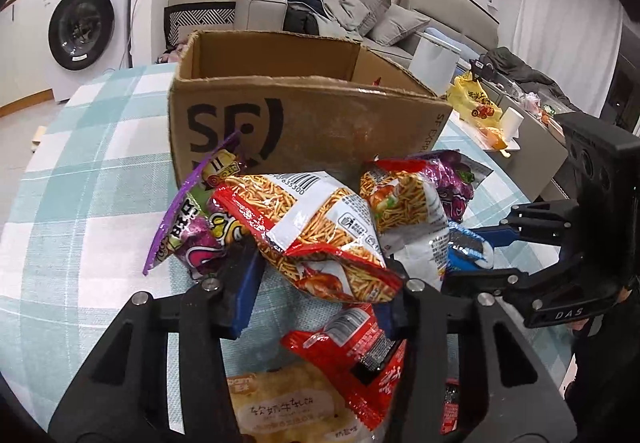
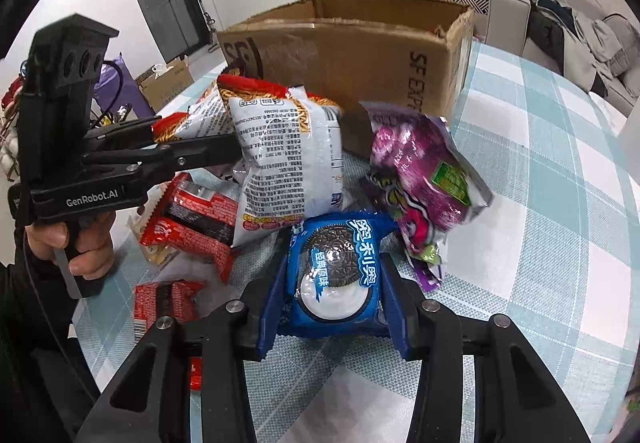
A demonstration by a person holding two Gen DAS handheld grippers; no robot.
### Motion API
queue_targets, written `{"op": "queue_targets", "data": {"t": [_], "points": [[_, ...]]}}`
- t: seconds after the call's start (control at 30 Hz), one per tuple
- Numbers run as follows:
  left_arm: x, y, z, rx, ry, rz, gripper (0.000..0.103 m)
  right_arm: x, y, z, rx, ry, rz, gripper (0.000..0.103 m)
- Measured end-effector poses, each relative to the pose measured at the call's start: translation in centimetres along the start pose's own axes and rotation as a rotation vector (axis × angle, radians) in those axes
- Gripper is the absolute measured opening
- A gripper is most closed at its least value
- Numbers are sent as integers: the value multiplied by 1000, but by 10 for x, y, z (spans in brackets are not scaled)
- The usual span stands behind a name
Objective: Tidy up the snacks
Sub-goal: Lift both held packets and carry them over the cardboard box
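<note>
My left fingers (image 1: 320, 283) clamp a red-and-white noodle-snack bag (image 1: 320, 227); my right fingers (image 2: 334, 307) clamp a blue sandwich-cookie packet (image 2: 334, 275). The brown cardboard box (image 1: 304, 123), upper centre, looks nearly empty; other packets litter the bench (image 1: 92, 163).

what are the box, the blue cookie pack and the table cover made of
The box looks like plain brown corrugated cardboard, matte, with torn, ragged top edges and black printed lettering. The blue cookie pack appears to be thin glossy plastic film: it catches highlights and has crimped, serrated end seals. The table cover looks like woven fabric in a teal and white check, matte, though a coated cloth cannot be ruled out.
</note>
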State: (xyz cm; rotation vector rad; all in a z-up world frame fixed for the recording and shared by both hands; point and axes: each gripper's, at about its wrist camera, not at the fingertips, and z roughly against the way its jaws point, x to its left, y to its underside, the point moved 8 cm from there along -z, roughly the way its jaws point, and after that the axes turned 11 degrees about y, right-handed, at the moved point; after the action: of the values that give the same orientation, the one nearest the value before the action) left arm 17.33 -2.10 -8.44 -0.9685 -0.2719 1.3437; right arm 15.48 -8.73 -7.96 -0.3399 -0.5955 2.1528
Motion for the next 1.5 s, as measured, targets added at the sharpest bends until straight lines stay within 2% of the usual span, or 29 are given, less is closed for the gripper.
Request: {"op": "queue_targets", "data": {"t": [0.47, 0.87, 1.5], "points": [[-3, -12, 54, -86, -27, -24, 44, -12, -15, 33, -95, 10, -33, 45], [-7, -21, 96, -140, -36, -34, 44, -9, -34, 63, -207, -22, -80, 45], [-20, -53, 130, -210, -60, -48, 44, -16, -68, 86, -314, 7, -173, 45]]}}
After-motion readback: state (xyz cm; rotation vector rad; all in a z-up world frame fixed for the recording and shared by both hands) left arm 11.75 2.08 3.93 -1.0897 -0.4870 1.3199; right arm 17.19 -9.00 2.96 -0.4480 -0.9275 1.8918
